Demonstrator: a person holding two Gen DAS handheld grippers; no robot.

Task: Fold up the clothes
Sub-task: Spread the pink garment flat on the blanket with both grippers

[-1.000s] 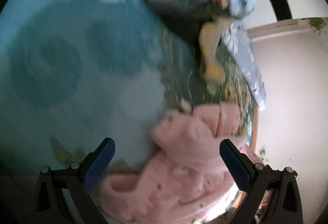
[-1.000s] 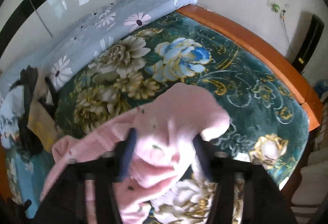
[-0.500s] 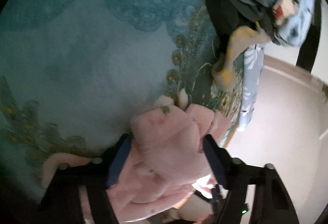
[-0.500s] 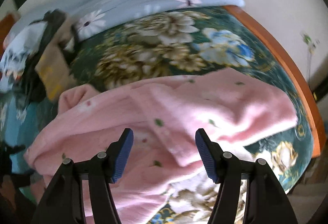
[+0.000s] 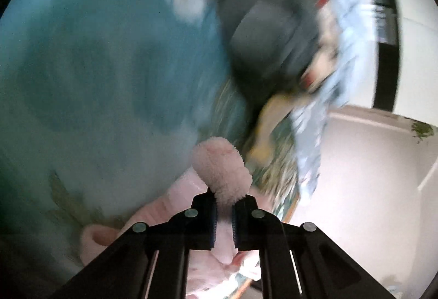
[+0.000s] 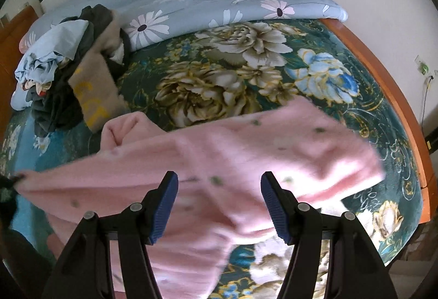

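Left tongs (image 5: 224, 206) clenched on a fold of the pink fleece garment (image 6: 246, 151). Right tongs (image 6: 219, 203) released above it, over the bed (image 6: 208, 85).

Soft daylight, heavy left-view motion blur

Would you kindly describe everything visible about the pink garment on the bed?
The pink garment looks like soft fleece with small dark green specks. It lies spread and rumpled across the floral bedspread, one part stretched toward the right bed edge. The left hand-held gripper is shut on a fuzzy fold. The right hand-held gripper is open over it, not gripping.
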